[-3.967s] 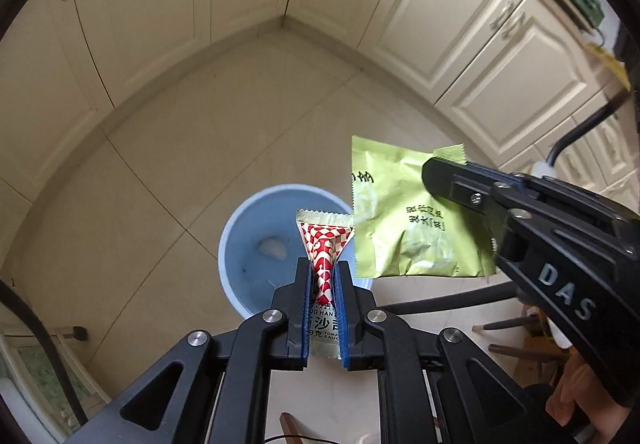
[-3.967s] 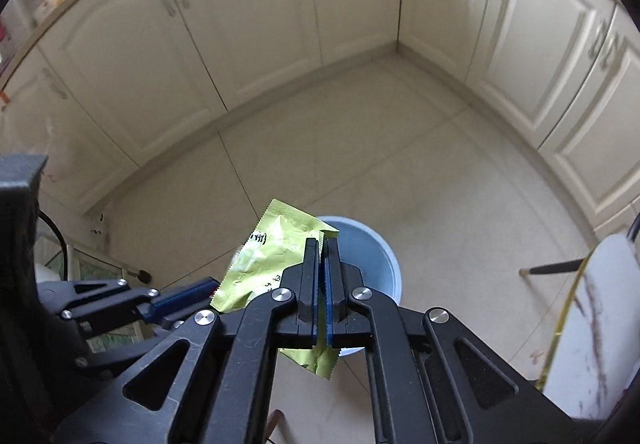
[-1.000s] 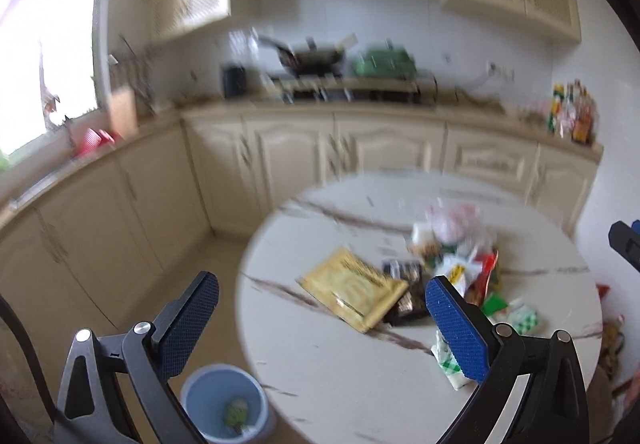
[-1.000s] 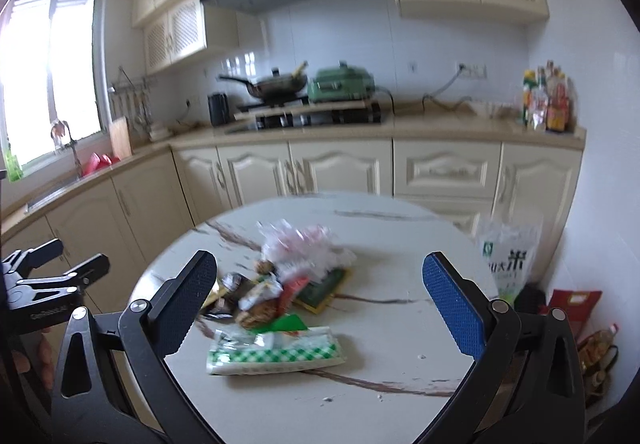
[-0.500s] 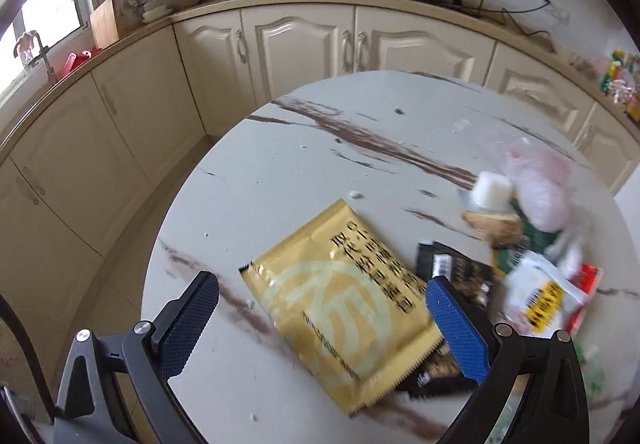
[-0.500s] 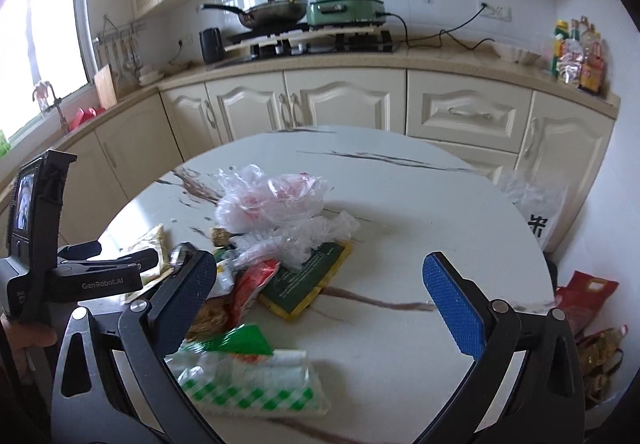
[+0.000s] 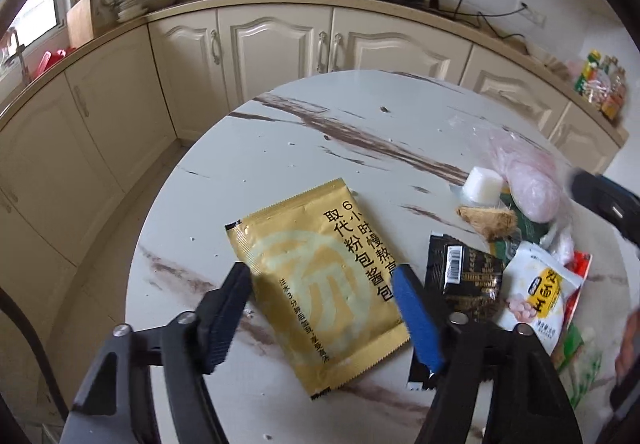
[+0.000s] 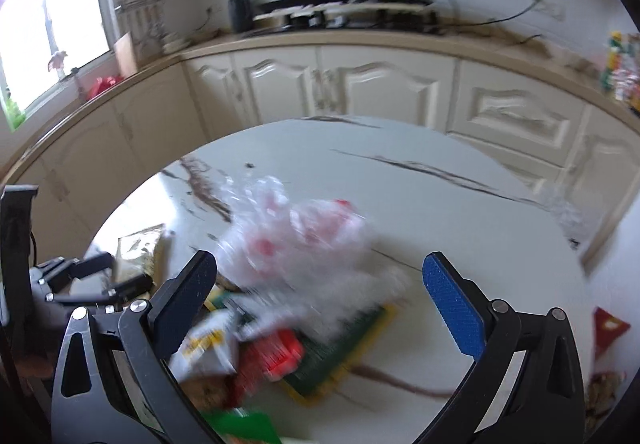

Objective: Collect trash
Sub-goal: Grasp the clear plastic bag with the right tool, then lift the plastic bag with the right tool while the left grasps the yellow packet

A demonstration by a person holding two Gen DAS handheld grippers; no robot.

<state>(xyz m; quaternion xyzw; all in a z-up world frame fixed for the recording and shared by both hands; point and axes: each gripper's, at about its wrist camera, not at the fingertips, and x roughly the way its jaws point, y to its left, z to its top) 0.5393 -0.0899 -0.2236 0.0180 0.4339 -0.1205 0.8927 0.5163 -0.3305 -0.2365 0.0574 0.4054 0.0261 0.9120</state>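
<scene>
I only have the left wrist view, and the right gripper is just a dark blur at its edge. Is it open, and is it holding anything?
Observer: The right gripper is wide open, with nothing pinched between its pads.
Operator: What is it pointing at?
Observer: The crumpled clear plastic bag on top of the trash pile. It sits ahead of the fingers, though the picture is blurred.
Operator: Anything off the table that I can't see?
Observer: Yes, a red packet shows past the right edge of the table, lower down. I cannot tell what it is.
</scene>
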